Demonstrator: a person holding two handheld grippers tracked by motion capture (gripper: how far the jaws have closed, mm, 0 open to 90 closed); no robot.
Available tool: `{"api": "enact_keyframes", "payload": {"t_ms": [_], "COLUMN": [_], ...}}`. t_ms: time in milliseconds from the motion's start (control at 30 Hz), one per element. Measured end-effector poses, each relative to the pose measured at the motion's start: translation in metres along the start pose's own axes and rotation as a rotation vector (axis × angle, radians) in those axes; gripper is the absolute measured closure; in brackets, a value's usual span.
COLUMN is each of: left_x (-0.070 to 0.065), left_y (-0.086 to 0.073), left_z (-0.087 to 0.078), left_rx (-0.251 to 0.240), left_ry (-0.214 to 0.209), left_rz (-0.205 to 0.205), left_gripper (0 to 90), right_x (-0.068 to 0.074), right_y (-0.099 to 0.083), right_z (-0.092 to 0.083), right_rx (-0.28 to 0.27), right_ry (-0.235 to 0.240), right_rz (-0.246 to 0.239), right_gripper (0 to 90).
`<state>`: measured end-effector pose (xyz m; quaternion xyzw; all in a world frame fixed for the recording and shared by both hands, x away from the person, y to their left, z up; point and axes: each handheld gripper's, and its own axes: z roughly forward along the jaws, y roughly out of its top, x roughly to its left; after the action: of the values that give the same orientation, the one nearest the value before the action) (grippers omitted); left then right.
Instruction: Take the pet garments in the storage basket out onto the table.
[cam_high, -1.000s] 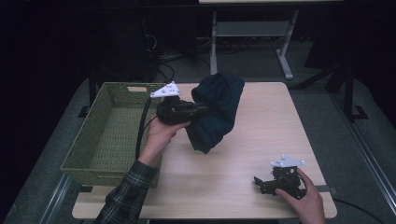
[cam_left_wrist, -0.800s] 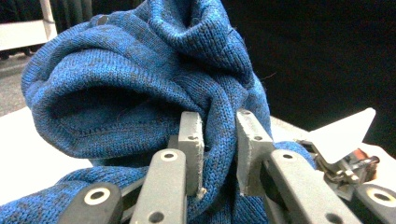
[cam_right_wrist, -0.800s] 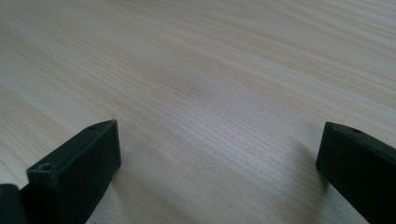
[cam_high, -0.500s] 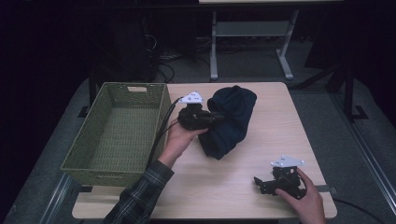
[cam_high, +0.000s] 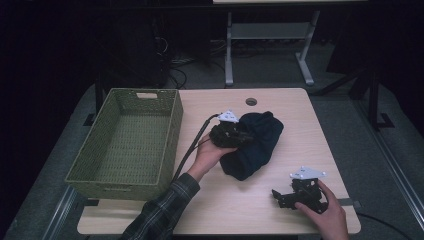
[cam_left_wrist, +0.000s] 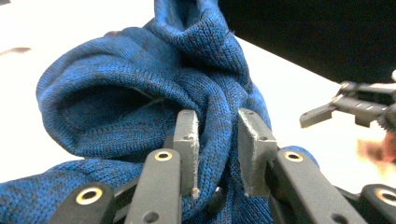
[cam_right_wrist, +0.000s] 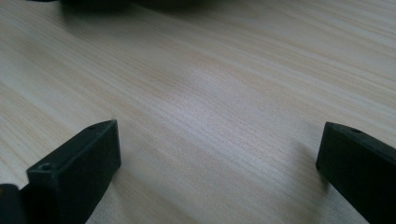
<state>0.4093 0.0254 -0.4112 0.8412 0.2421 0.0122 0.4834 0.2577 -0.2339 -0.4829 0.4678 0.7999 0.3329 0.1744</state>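
Setting the sweater (cam_high: 255, 145) down mid-table beside the basket (cam_high: 125, 142), left gripper (cam_left_wrist: 217, 140) jaws just easing apart with knit between them, right gripper (cam_high: 300, 192) wide open, empty; next: let go fully, back off.

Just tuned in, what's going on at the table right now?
The left gripper has a fold of the blue knit garment between its jaws, which have just been opening a little. The garment lies bunched on the table, right of the green woven basket. The right gripper rests near the front edge, jaws wide apart over bare wood.
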Motion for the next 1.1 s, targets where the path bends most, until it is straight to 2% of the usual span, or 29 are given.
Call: {"api": "enact_keyframes", "payload": {"t_ms": [133,200,333,467,567,833,1100], "left_x": [0.001,0.002,0.003,-0.001,-0.004,-0.018,-0.037], "left_y": [-0.004,-0.004,-0.002,-0.002,-0.004,-0.019,-0.039], "left_z": [0.008,0.007,-0.002,-0.013,-0.019,-0.033,-0.047], "left_rx": [0.016,0.017,-0.004,-0.023,-0.005,0.027,0.047], "left_ry": [0.002,0.012,0.011,0.025,0.034,0.088,0.141], "left_rz": [0.007,0.002,-0.021,-0.008,0.012,0.02,0.046], "left_gripper": [66.4,56.0,42.8,34.7,28.3,16.8,14.4], "right_x": [0.0,0.0,0.0,0.0,0.0,0.0,0.0], "right_y": [0.0,0.0,0.0,0.0,0.0,0.0,0.0], "right_z": [0.0,0.0,0.0,0.0,0.0,0.0,0.0], "right_rx": [-0.002,-0.002,0.0,0.0,0.0,-0.001,-0.001], "right_ry": [0.0,0.0,0.001,0.001,0.001,0.0,0.003], "right_rz": [-0.003,-0.003,0.0,-0.001,-0.002,-0.005,-0.011], "right_gripper": [0.0,0.0,0.0,0.0,0.0,0.0,0.0]}}
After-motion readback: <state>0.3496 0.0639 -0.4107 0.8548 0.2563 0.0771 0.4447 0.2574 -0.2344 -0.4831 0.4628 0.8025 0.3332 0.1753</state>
